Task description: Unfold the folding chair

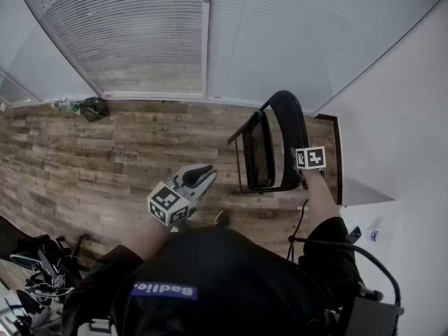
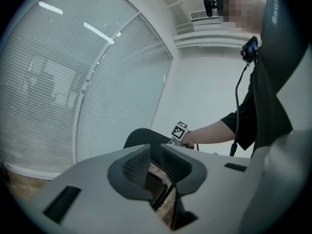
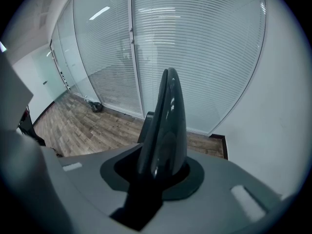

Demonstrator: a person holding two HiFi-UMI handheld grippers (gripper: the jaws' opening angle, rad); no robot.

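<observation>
The black folding chair (image 1: 269, 142) stands on the wood floor in the corner by the white wall, its seat (image 1: 257, 151) tilted up close to the frame. My right gripper (image 1: 299, 165) is shut on the top edge of the curved backrest (image 3: 165, 121), which rises between its jaws in the right gripper view. My left gripper (image 1: 201, 175) hangs free in the air left of the chair, jaws a little apart with nothing between the pads (image 2: 134, 165). Beyond the pads, the left gripper view shows the backrest (image 2: 144, 135) and the right gripper's marker cube (image 2: 180, 129).
A glass wall with blinds (image 1: 175, 40) runs along the back, and a white wall (image 1: 399, 117) closes the right side. A dark bag and a bottle (image 1: 89, 108) lie by the glass. Black gear (image 1: 35, 264) is piled at lower left. A cable (image 1: 301, 219) hangs beside my right arm.
</observation>
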